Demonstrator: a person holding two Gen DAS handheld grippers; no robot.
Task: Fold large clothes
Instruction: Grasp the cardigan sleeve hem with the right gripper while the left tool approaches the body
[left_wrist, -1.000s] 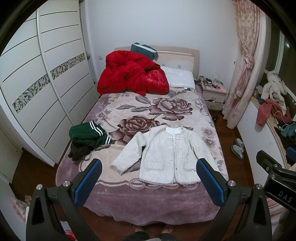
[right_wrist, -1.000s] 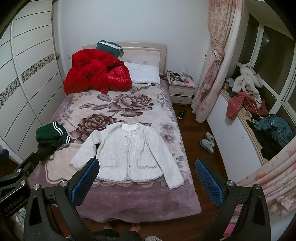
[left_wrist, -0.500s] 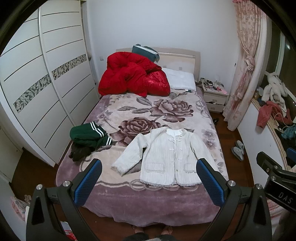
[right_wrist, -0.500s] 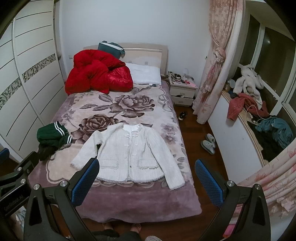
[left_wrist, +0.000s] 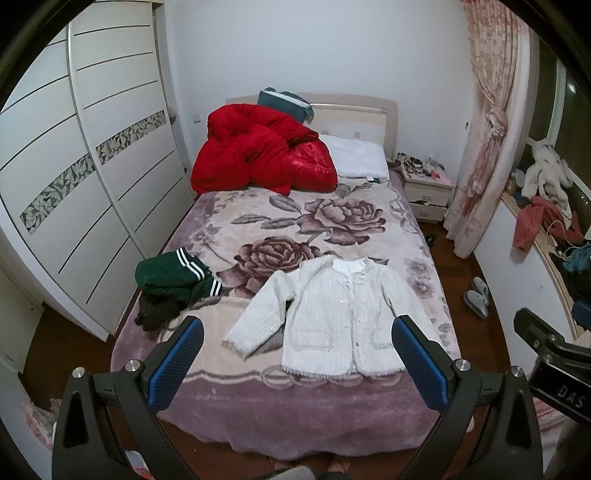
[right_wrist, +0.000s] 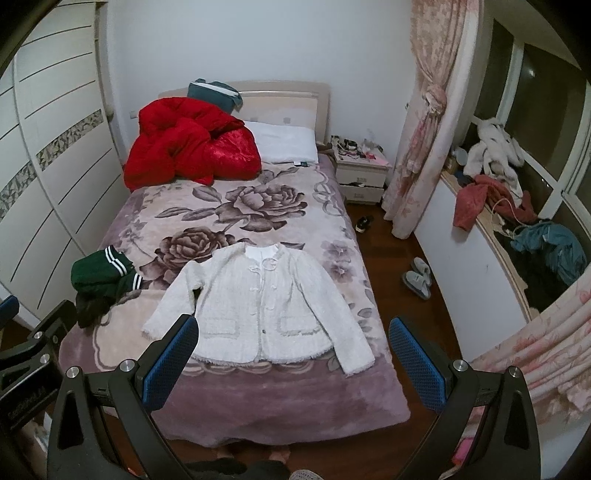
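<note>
A white fuzzy button-front cardigan is lying flat and face up on the bed with the mauve rose-patterned plush blanket, near the foot end, with both sleeves spreading outward and down. Beside the cardigan, toward the white sliding-door wardrobe, a bundled dark green garment with white stripes is sitting on top of a crumpled dark brown garment at the bed's edge. Farther from the cardigan, at the head end, a rumpled red quilt is heaping up next to a white pillow, and a teal folded cloth is resting on the headboard.

The left hand-held gripper is hovering above the foot of the bed with its blue-padded fingers standing wide apart, gripping nothing. The right hand-held gripper is likewise hanging there spread apart and empty, its fingers framing the cardigan's hem and the bed's corner. Neither is touching the cardigan.

Beyond the cardigan, beside the head of the bed, a small white bedside cabinet is carrying clutter on top, and its drawers are standing slightly ajar; what is inside cannot be made out.
</note>
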